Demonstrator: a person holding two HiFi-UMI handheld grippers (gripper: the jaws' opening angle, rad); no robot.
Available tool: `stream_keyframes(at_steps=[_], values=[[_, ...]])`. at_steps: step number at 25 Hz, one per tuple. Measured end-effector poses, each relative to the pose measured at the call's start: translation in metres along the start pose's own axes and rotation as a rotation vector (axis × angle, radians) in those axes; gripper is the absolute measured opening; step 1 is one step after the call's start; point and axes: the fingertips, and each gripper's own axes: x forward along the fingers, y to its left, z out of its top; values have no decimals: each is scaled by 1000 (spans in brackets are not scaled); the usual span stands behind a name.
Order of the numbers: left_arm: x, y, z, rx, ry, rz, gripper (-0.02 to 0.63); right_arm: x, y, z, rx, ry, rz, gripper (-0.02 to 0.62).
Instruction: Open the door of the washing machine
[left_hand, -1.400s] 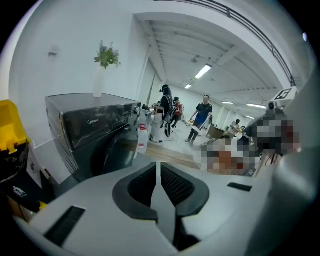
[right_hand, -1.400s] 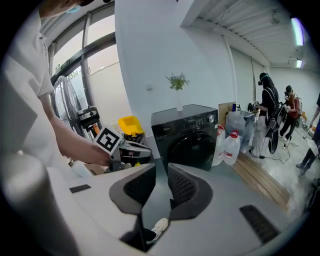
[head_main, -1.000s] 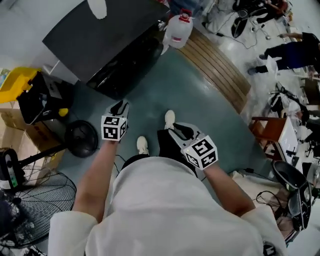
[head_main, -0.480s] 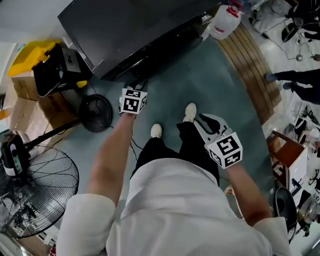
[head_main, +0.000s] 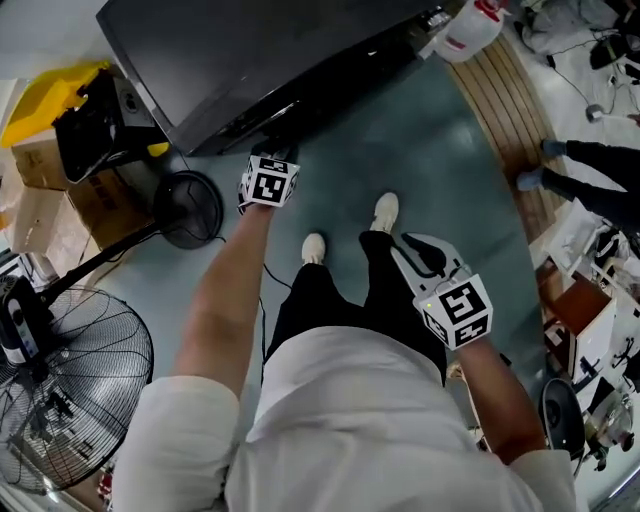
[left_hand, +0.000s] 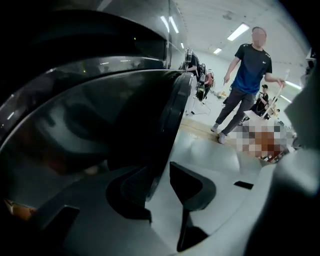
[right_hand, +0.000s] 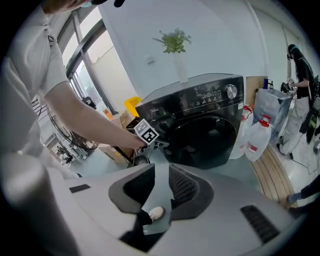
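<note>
The left claw (left_hand: 160, 187) stands a little apart astride the rim of the washing machine's door (left_hand: 100, 130), the round dark glass bulging off to its left, with nothing inside the glass to be made out. The black washing machine (right_hand: 200, 125) sits well ahead of the right claw (right_hand: 162, 190), and two white jugs (right_hand: 255, 142) with red caps stand just beside the machine, their contents not visible. The right claw is slightly parted and holds nothing, showing only floor and a white shoe (right_hand: 156, 213) through its gap.
</note>
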Motion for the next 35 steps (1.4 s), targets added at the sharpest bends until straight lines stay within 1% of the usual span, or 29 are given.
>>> stream_keyframes(at_steps=[4, 11, 17, 22, 26, 35], values=[[7, -2, 5, 64, -19, 4, 110, 2, -4, -7, 24, 11, -12, 97], [1, -14, -2, 78, 2, -15, 95, 1, 4, -11, 47, -1, -20, 94], [-3, -43, -12, 73, 17, -23, 86, -4, 6, -19, 73, -15, -40, 91], [-4, -74, -20, 53, 14, -26, 84, -13, 7, -32, 94, -22, -61, 89], [-8, -97, -28, 15, 54, -23, 83, -18, 6, -40, 114, -32, -77, 84], [-6, -159, -34, -32, 85, -22, 80, -30, 1, -61, 158, -53, -108, 78]])
